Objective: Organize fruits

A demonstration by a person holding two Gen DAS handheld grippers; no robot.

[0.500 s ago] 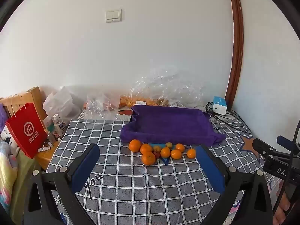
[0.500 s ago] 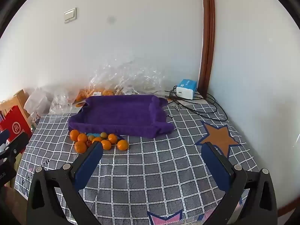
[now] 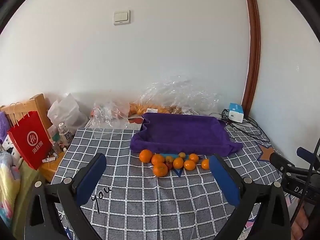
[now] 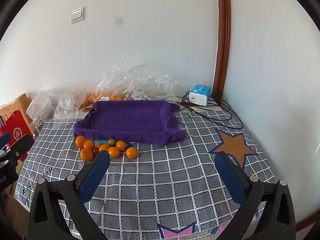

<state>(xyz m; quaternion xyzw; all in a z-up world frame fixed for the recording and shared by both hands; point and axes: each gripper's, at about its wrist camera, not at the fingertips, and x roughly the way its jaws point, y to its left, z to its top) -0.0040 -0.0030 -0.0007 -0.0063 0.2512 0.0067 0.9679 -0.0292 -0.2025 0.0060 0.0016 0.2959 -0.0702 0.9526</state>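
Observation:
Several oranges [image 3: 160, 169] and a few smaller yellowish and red fruits lie in a cluster on the checked tablecloth, just in front of a purple cloth-lined tray [image 3: 184, 134]. The cluster [image 4: 113, 152] and the tray [image 4: 128, 118] also show in the right wrist view. My left gripper [image 3: 158, 176] is open and empty, above the cloth just short of the fruits. My right gripper [image 4: 163, 166] is open and empty, to the right of the cluster, its left finger near the front oranges.
Clear plastic bags [image 3: 176, 98] with more fruit lie behind the tray by the wall. A white-blue box [image 4: 200, 95] with cables sits at the back right. A red paper bag [image 3: 30, 138], bottles and a white bag stand off the table's left side.
Both grippers have moved very slightly; the view is nearly the same. Nothing was picked up or let go.

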